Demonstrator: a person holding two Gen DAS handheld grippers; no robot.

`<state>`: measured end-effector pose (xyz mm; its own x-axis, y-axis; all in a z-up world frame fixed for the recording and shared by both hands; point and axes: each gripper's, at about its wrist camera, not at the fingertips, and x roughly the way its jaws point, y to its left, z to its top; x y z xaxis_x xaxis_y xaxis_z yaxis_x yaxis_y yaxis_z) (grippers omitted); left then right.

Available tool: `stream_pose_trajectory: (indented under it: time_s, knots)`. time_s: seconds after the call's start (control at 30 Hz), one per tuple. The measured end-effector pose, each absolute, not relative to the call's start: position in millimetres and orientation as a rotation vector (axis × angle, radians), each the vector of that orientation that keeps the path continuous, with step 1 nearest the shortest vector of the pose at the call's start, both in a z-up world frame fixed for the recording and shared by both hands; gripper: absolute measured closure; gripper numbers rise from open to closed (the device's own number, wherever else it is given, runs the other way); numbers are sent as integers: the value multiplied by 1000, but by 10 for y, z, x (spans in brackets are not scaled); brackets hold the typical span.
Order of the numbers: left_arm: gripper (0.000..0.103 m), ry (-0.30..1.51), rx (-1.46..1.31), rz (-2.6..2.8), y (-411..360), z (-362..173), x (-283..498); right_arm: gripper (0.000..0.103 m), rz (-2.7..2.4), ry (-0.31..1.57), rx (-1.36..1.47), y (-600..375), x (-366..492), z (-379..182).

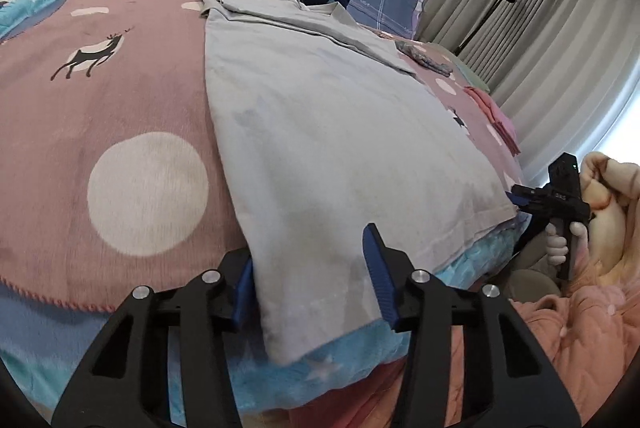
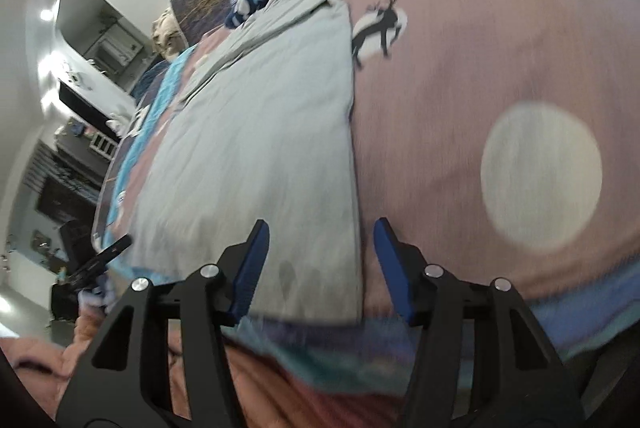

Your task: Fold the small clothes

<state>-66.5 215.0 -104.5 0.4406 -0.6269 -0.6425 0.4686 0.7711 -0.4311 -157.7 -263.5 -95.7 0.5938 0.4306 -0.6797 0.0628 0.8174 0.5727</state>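
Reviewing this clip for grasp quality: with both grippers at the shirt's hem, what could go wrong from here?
The left gripper and right gripper are both open, each straddling a bottom corner of the grey shirt. Closing could pinch the pink blanket beneath along with the hem. The folded-over sleeve may slip out when the hem lifts.

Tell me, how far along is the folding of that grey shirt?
Partly done: the grey shirt lies flat on the pink blanket, its sides seemingly folded in to a narrow strip. Both tongs, left and right, are open at its bottom corners, gripping nothing. Folding it lengthwise is still left.
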Motion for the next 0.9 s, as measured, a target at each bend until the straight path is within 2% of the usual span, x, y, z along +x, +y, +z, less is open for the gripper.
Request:
stream_pose_trajectory:
  time_s: [0.13,0.5,0.67,0.7,0.77,0.8,0.83,0.87,0.9]
  knots:
    - [53,872,-267,-706,2139,-1088,-560,41,283,882,702,-2700,-1503,-1016]
    - [53,882,-248,-725,2125,-1084,-643,40,351,869,731,-2632,-1484,-1032]
    - [53,865,-307,-772,2024,-1104,-444,41,408,853,784,-2608,-1256,-1053]
    - [53,865,-319,-784,2000,-1107,-414,44,406,855,780,-2587,-1229,-1054]
    - [54,862,-338,-800,1996,-1112,-417,66,404,867,766,-2545,-1217,-1042]
    - [56,860,-345,-805,2010,-1120,-436,83,412,888,781,-2523,-1224,-1082]
    - [65,864,-361,-811,2038,-1136,-454,93,416,898,799,-2509,-1244,-1125]
    - [85,869,-382,-817,2058,-1153,-459,93,415,897,813,-2511,-1263,-1144]
    - [95,880,-415,-825,2086,-1168,-453,95,412,886,836,-2525,-1292,-1147]
